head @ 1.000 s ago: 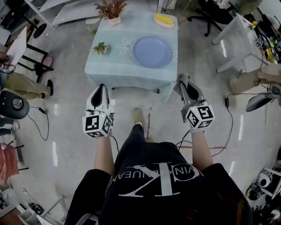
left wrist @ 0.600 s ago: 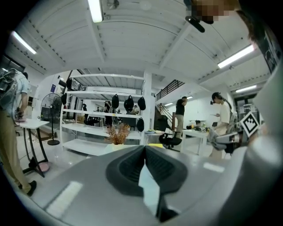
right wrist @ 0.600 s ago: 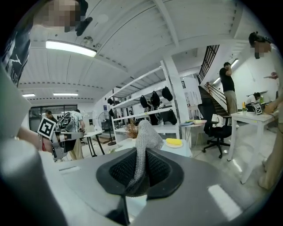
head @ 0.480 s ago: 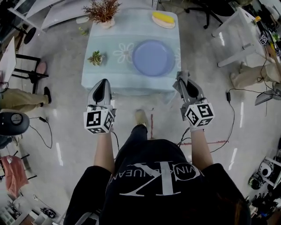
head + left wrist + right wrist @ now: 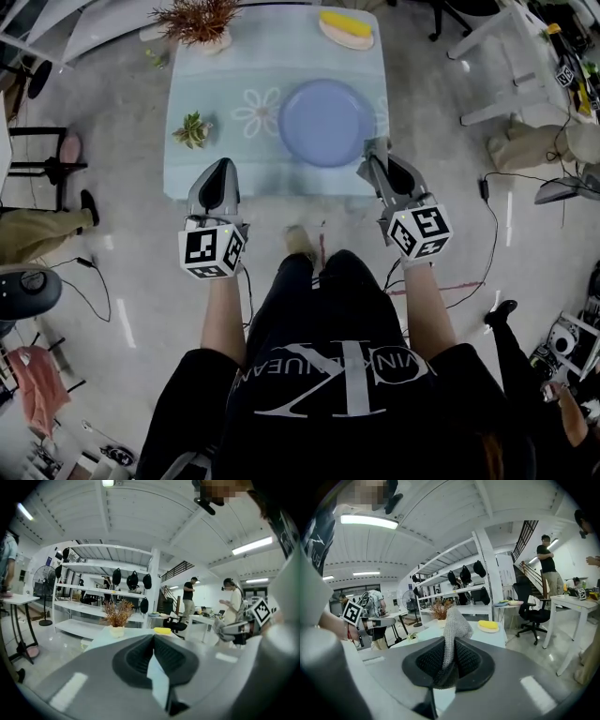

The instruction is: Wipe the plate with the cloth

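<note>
A round blue plate [image 5: 326,122] lies on the pale blue tablecloth [image 5: 234,89] of a small table ahead of me. My right gripper [image 5: 375,155] is over the table's near edge, just right of the plate, shut on a grey knit cloth [image 5: 452,625] that sticks up from between its jaws. My left gripper [image 5: 222,169] hovers at the near edge left of the plate; its jaws meet with nothing between them [image 5: 153,637]. In the right gripper view the cloth hides most of the plate.
On the table stand a dried plant in a white pot [image 5: 195,19], a small green succulent [image 5: 192,130] and a yellow item on a small dish [image 5: 345,28]. Cables [image 5: 469,281] trail on the floor. A white desk [image 5: 511,75] stands at the right, and people stand around.
The person has stepped forward to the table. Both grippers have moved from over the floor to the table's near edge, the right one still holding the cloth.
</note>
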Demonstrator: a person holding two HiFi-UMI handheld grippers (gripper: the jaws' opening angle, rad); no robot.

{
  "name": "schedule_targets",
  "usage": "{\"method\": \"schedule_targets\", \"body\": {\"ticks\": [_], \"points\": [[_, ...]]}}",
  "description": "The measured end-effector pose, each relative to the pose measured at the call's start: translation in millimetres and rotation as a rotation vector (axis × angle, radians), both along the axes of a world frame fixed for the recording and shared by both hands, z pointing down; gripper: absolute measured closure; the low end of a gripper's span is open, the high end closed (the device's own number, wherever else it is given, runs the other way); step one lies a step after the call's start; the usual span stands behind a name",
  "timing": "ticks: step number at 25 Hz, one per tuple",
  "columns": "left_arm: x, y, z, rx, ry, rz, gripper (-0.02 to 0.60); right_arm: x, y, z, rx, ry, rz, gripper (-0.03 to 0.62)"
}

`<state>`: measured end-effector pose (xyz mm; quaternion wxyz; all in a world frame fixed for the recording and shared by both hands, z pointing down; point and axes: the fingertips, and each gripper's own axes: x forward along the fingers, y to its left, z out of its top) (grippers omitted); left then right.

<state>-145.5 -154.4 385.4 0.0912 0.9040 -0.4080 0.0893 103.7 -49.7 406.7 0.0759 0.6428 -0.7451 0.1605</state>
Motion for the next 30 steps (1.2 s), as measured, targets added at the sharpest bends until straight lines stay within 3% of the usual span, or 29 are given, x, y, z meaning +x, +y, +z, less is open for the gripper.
{"method": "schedule_targets", "body": {"ticks": [9,17,22,30], "points": [[11.4,-7.3,32.4,-0.061,-0.008,-0.020,0.581,-6.2,-27.5,26.3,-0.059,0.011,-0.105,0.548],[9.2,-20.0,50.9,-0.101,-0.023,-0.107,0.581,-16.6,-76.7,51.1,-0.129,0.018,-0.260,0.548],[17.9,-24.2,77.4,-0.158,-0.035,-0.130,0.581,-26.4,-103.5,83.8,-0.250,0.064,-0.366,0.548],[57.0,-31.5,118.9,-0.225,-0.057,-0.088,0.581,-46.4,-127.4,145.1,-0.434,0.162,-0.555,0.548]]}}
